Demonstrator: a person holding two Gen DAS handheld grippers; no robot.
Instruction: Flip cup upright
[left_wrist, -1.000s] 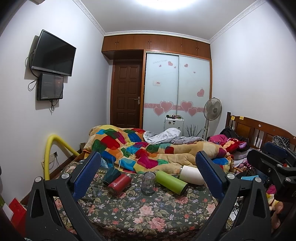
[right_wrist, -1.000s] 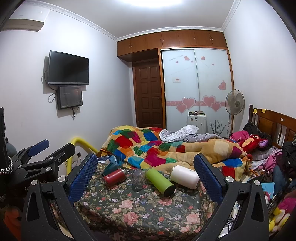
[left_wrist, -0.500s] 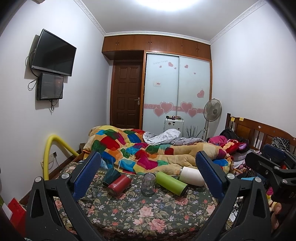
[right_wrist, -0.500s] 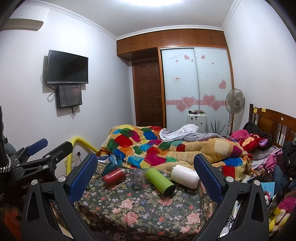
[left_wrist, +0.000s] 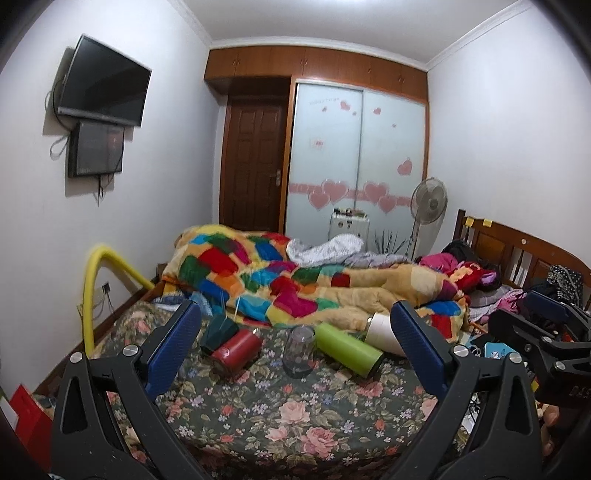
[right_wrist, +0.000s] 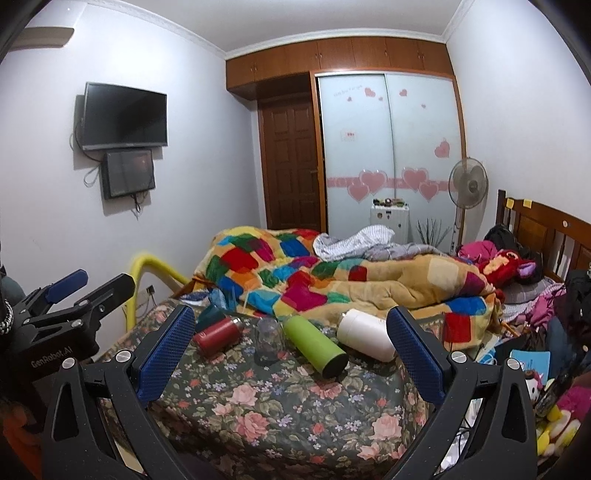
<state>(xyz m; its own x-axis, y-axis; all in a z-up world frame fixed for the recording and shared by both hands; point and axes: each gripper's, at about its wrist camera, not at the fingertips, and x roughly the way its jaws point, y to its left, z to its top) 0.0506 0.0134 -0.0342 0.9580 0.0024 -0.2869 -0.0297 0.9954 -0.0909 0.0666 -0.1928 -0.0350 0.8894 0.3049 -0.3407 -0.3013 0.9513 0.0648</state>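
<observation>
Several cups lie in a row on the floral bedspread (left_wrist: 280, 413): a dark teal cup (left_wrist: 218, 331), a red cup (left_wrist: 236, 351) on its side, a clear glass cup (left_wrist: 300, 350) standing mouth down, a green cup (left_wrist: 349, 349) on its side and a white cup (left_wrist: 382, 333) on its side. The same row shows in the right wrist view: red (right_wrist: 216, 336), glass (right_wrist: 269, 343), green (right_wrist: 316, 347), white (right_wrist: 365, 334). My left gripper (left_wrist: 295, 349) is open and empty, short of the cups. My right gripper (right_wrist: 290, 350) is open and empty, also short of them.
A colourful patchwork quilt (left_wrist: 295, 280) is heaped just behind the cups. A yellow rail (left_wrist: 92, 280) stands at the bed's left side. Clothes and toys (right_wrist: 517, 273) crowd the right by the wooden headboard (left_wrist: 517, 251). The other gripper shows at each view's edge (right_wrist: 66, 306).
Both views have shifted slightly; the cups look a little nearer. Nothing on the bed has moved and both grippers stay open.
</observation>
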